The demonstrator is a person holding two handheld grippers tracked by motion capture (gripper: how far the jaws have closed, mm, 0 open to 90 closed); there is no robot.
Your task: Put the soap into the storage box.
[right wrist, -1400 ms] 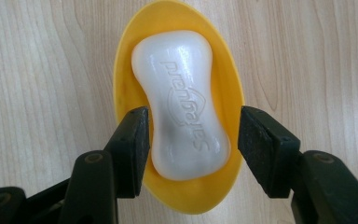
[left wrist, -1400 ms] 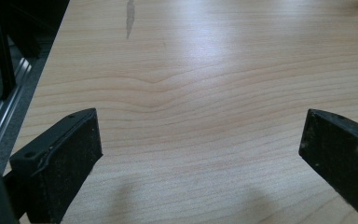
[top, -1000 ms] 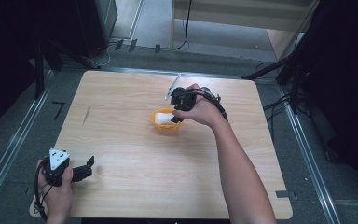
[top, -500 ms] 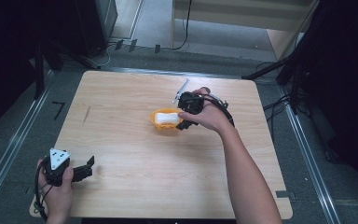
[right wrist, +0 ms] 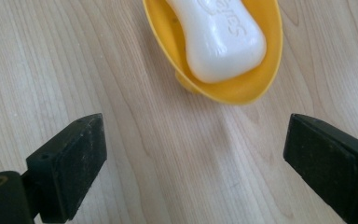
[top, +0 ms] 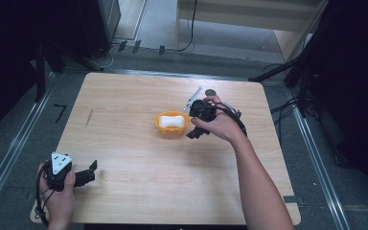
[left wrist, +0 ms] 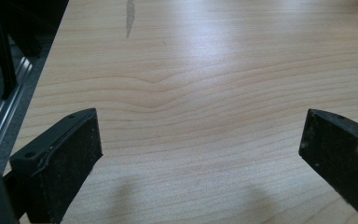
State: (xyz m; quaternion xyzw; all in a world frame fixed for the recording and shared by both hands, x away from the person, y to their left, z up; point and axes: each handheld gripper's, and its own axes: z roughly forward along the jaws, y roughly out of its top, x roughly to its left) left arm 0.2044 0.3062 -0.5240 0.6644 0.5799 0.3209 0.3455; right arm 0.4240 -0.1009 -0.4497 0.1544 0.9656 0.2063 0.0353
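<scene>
Pale wooden bench (top: 139,158), dark floor around it: your right gripper (top: 197,134) sits just beside the yellow soap dish (top: 171,129) near the bench's middle, its jaws having just been opening, now spread wide with bare wood between them. A white soap bar (top: 171,121) lies inside the dish, clear of both pads in the right gripper view. Your left gripper (top: 90,173) rests at the near left corner, well apart, jaws wide and holding nothing.
</scene>
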